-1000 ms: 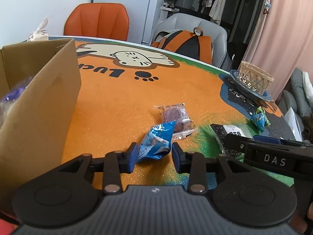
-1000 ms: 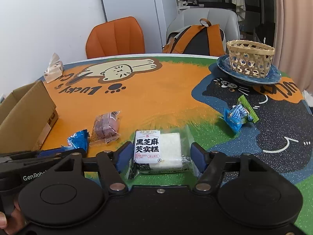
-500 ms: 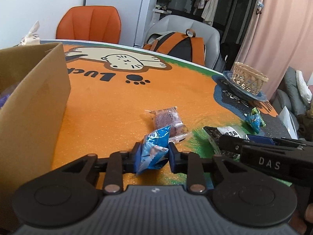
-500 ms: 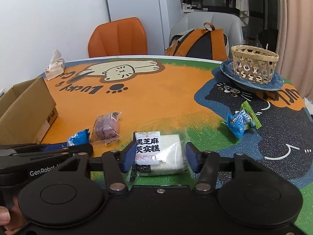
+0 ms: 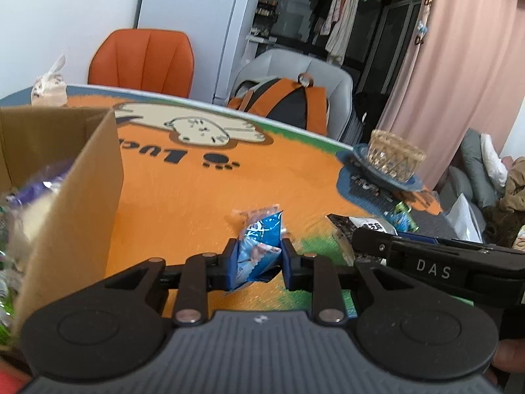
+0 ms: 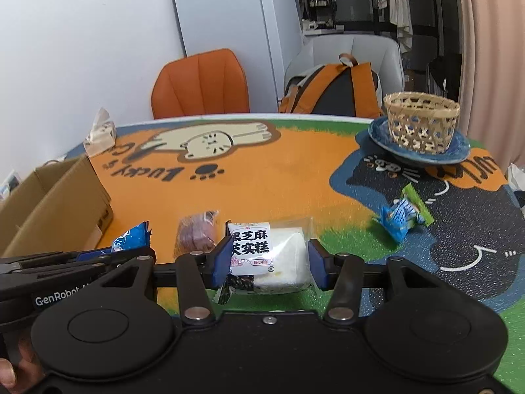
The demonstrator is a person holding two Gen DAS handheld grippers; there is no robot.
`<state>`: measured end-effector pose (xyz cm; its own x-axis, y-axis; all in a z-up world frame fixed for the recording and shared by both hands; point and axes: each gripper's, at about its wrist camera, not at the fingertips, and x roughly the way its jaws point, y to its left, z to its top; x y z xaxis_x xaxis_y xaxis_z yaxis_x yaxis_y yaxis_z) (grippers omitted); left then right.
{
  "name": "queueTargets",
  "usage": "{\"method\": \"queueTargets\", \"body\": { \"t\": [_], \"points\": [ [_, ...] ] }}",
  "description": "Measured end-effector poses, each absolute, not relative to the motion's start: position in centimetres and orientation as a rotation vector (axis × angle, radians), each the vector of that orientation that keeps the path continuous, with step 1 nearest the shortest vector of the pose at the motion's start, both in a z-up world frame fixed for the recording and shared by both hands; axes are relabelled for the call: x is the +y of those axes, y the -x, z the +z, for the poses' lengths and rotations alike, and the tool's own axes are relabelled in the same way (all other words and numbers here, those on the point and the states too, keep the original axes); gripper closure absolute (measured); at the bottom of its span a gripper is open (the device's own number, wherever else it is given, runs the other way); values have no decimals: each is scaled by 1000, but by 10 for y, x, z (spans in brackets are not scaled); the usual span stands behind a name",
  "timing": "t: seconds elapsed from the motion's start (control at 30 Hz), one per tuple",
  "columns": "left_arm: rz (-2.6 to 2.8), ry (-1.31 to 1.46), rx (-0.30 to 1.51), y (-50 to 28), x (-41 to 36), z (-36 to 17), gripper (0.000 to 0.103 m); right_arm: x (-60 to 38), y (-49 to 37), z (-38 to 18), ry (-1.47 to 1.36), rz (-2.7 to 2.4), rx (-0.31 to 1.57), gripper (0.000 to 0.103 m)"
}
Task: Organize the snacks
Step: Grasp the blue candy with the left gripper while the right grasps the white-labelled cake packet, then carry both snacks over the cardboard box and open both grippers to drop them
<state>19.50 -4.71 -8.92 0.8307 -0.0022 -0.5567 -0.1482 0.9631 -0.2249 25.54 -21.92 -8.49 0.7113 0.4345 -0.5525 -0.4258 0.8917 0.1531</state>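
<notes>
My left gripper [image 5: 257,262] has its jaws closing, with the pads pressed on a blue snack packet [image 5: 259,246] lifted just off the orange table mat. An open cardboard box [image 5: 75,203] with several snacks inside stands close on its left. My right gripper [image 6: 267,259] also has its jaws closing, and its pads squeeze a white sesame cake packet [image 6: 279,256] with black print. A purple wrapped snack [image 6: 195,234] lies on the mat between the two grippers. Farther right on the dark part of the mat lies a blue and green packet [image 6: 402,215].
A woven basket [image 6: 421,121] sits on a blue plate [image 6: 380,138] at the far right of the table. A tissue pack [image 6: 98,134] lies at the far left edge. Behind the table stand an orange chair [image 6: 200,82] and a grey chair with a backpack [image 6: 341,88].
Both grippers' jaws have narrowed onto their packets. Both have risen a little, and the blue packet and the white packet have come up with them.
</notes>
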Motion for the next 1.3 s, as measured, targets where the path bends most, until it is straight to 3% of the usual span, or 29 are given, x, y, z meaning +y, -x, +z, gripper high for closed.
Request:
{"method": "queueTargets", "body": {
  "t": [0.6,1.3],
  "points": [
    [125,277,421,-150,-19,-32,79,-187,-229,-40,-12,562,506,54],
    [268,333,366,-123,55,-15,81,-129,-208,-12,6,674,446,54]
  ]
}}
